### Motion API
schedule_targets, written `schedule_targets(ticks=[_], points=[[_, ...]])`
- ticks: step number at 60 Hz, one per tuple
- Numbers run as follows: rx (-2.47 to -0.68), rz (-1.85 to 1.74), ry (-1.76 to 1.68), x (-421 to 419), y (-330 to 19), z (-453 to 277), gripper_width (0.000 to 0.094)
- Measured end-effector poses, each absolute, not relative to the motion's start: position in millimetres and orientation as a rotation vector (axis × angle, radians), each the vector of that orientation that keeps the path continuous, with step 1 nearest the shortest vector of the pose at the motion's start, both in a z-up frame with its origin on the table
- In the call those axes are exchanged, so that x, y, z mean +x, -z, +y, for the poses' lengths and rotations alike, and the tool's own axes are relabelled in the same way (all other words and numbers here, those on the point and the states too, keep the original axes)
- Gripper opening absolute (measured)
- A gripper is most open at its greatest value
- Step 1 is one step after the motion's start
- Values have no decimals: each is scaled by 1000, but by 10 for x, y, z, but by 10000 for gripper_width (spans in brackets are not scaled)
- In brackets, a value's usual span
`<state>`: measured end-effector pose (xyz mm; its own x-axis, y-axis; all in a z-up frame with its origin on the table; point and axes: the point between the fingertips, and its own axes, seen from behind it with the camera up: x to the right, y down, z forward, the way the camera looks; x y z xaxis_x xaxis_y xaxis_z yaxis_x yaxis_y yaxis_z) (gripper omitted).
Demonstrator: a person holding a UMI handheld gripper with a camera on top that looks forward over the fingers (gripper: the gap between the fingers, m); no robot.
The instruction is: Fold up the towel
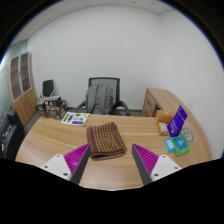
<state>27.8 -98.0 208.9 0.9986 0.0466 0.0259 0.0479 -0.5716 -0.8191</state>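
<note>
Hovering gripper: fingers spread apart, gripping nothing.
Towel: one, brown, mid-desk, bare wood around.
Boxes: several, right edge.

The towel is brown with a fine checked or waffle texture, lying flat on the light wooden table. It looks already folded into a rough rectangle, though the layers are hard to make out. Its near edge is slightly uneven. It sits just ahead of the fingers, which stand spread wide apart, and roughly centred between them, touching neither.
</note>
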Motion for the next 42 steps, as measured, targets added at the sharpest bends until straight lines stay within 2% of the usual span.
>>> schedule_targets(ticks=[11, 23, 42], points=[[-2154, 2, 76, 148, -2453, -1822, 863], [-2149, 38, 117, -28, -2610, -2504, 862], [-2117, 25, 120, -274, -2837, -2876, 862]])
